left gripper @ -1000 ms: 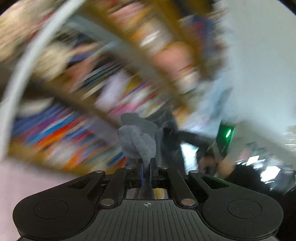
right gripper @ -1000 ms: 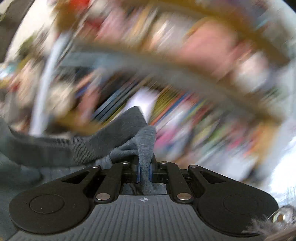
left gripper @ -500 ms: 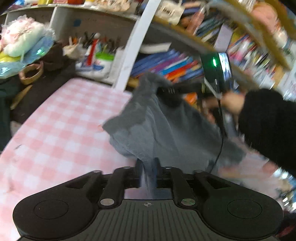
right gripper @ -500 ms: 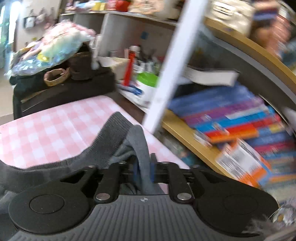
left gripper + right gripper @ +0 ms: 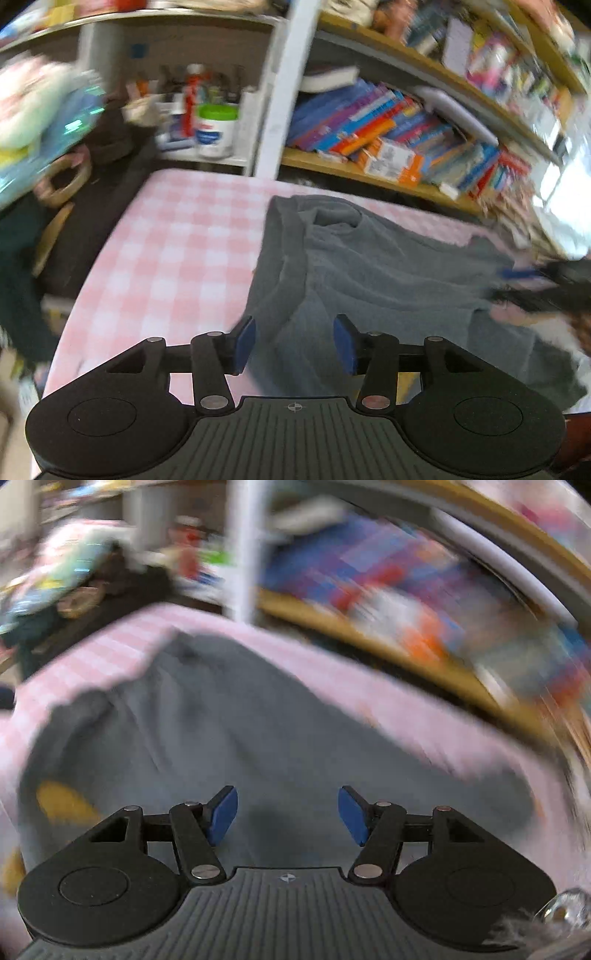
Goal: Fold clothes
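Near field, left wrist view: the left gripper (image 5: 293, 341) stands with its blue pads wide apart and nothing between them, poised above the near part of the grey garment (image 5: 369, 273). Right wrist view: the right gripper (image 5: 284, 814) is likewise spread wide and holds nothing, with grey cloth filling the gap below it; this view is heavily smeared, so finer detail cannot be read.

Middle field: the garment lies on the pink checked table cover (image 5: 177, 236), with a ribbed band running along its left edge and several soft ridges across its body. It is spread loosely, not in a compact folded stack; whether any fold has been laid cannot be settled. At the right edge of the left view a dark blurred shape with a blue tip (image 5: 554, 275) sits at the garment's far side; it is probably the other tool, but blur prevents certainty.

Far field: a white upright post (image 5: 284, 88), shelves of books (image 5: 369, 125) and a green-lidded jar (image 5: 216, 127).

Risks, as judged: the ridges may be pressed into any fold laid over them, giving an uneven result. A pinch taken on a ridge could catch one layer only, so the cloth drags askew. The garment's near part lies close to the table edge and could slide off if pulled towards the person.
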Demonstrator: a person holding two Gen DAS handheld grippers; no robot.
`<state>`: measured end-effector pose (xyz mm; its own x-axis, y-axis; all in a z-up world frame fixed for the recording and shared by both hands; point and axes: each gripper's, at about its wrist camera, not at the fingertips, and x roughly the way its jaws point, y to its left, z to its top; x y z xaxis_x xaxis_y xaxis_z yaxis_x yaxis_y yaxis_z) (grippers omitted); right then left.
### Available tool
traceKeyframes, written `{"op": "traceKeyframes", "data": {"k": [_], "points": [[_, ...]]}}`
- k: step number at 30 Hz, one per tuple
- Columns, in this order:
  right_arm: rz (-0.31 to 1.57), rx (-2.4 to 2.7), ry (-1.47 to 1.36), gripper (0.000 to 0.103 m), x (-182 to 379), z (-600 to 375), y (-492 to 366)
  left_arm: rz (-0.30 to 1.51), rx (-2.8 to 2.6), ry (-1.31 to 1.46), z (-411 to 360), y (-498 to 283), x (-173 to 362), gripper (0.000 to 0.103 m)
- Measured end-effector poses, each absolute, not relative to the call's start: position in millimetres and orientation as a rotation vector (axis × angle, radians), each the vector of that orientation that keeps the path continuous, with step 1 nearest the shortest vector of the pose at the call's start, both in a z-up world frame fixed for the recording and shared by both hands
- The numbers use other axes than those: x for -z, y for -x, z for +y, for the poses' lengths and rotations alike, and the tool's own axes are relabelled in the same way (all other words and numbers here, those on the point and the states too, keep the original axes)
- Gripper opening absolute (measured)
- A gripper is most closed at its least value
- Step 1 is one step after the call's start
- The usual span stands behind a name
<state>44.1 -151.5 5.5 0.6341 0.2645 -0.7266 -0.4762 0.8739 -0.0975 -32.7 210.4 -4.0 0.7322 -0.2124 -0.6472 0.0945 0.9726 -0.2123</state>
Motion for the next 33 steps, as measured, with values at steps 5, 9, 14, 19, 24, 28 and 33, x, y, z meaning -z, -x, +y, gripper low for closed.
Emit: {"op": "traceKeyframes", "data": {"k": [5,9,14,19,24,28,33], "points": [[0.867,-0.059,0.139,0.057,14,-242,23,0.792,0.264,0.064,205,-32,25,0.044],[0.877,0.202,-0.031,0.050,26,-283,63,0.846,0.308,0.070,203,-62,36,0.035],[0.908,0.291,-0.101,0.049,42,-295,89,0.880,0.326,0.115,203,-65,41,0.008],[0.907,0.290,-0.082,0.049,43,-294,85,0.747,0.326,0.272,221,-45,7,0.000],[0.911,0.282,-0.075,0.050,43,-295,78,0.653,0.163,0.327,249,-41,-9,0.001],[0.915,0.270,-0.068,0.052,43,-295,71,0.813,0.117,0.198,240,-55,23,0.006],[0.922,0.266,-0.059,0.056,44,-297,69,0.847,0.122,0.246,239,-47,37,0.012]]}}
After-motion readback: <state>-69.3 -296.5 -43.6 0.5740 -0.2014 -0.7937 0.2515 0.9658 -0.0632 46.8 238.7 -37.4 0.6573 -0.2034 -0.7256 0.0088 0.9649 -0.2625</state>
